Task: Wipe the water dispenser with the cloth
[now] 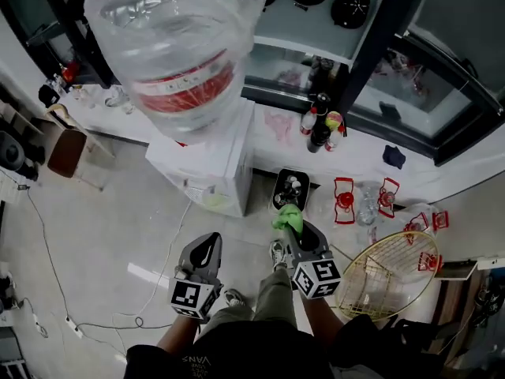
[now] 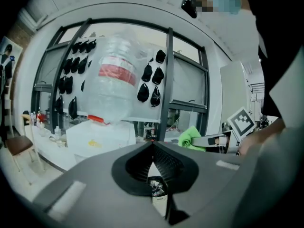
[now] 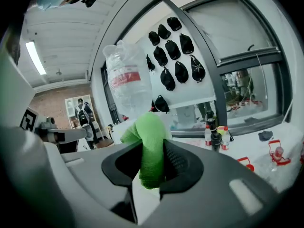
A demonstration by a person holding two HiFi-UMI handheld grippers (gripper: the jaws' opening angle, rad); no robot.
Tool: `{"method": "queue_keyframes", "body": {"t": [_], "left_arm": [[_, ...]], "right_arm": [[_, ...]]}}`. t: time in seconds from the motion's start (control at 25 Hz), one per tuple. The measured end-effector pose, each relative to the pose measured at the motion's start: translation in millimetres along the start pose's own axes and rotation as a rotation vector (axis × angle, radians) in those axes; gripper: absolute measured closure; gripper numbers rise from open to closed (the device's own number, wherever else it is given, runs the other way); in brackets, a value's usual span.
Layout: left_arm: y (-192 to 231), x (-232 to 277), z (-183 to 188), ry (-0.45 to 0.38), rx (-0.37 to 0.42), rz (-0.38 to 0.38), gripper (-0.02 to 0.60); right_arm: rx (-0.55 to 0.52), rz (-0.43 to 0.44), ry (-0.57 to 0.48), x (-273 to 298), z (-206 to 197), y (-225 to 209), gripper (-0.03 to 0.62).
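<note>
A white water dispenser (image 1: 207, 170) stands against the low ledge, topped by a big clear bottle (image 1: 175, 46) with a red label. My right gripper (image 1: 289, 221) is shut on a green cloth (image 1: 287, 217), held a little right of the dispenser's lower front and apart from it. The right gripper view shows the cloth (image 3: 149, 146) bunched between the jaws, with the bottle (image 3: 127, 84) ahead. My left gripper (image 1: 207, 247) hangs lower left, shut with nothing in it. In the left gripper view the dispenser (image 2: 100, 137) and the bottle (image 2: 110, 84) lie ahead, the cloth (image 2: 191, 137) at right.
Bottles (image 1: 319, 125) stand on the white ledge (image 1: 379, 164). A black bin (image 1: 289, 188), red-handled items (image 1: 344, 200) and a round wire rack (image 1: 388, 273) lie on the floor at right. A chair (image 1: 67, 150) stands at left; cables (image 1: 47, 267) trail over the floor.
</note>
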State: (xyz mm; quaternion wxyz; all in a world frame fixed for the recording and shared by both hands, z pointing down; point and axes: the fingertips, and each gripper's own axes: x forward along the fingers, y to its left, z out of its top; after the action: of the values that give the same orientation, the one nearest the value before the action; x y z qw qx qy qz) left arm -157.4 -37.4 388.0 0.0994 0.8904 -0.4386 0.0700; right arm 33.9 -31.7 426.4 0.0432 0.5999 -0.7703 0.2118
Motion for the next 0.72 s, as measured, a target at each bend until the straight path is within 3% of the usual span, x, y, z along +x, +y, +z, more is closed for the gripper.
{"method": "queue_keyframes", "body": {"t": [0.36, 0.72], "left_arm": [[21.9, -48.1, 45.5, -0.08, -0.012, 0.085, 0.58], [31.4, -84.9, 71.1, -0.13, -0.015, 0.125, 0.58]], "right_arm": [[-0.1, 0.095, -0.105, -14.3, 77.8, 53.7, 0.485], [-0.147, 0.159, -0.146, -34.6, 107.6, 89.9, 0.485]]}}
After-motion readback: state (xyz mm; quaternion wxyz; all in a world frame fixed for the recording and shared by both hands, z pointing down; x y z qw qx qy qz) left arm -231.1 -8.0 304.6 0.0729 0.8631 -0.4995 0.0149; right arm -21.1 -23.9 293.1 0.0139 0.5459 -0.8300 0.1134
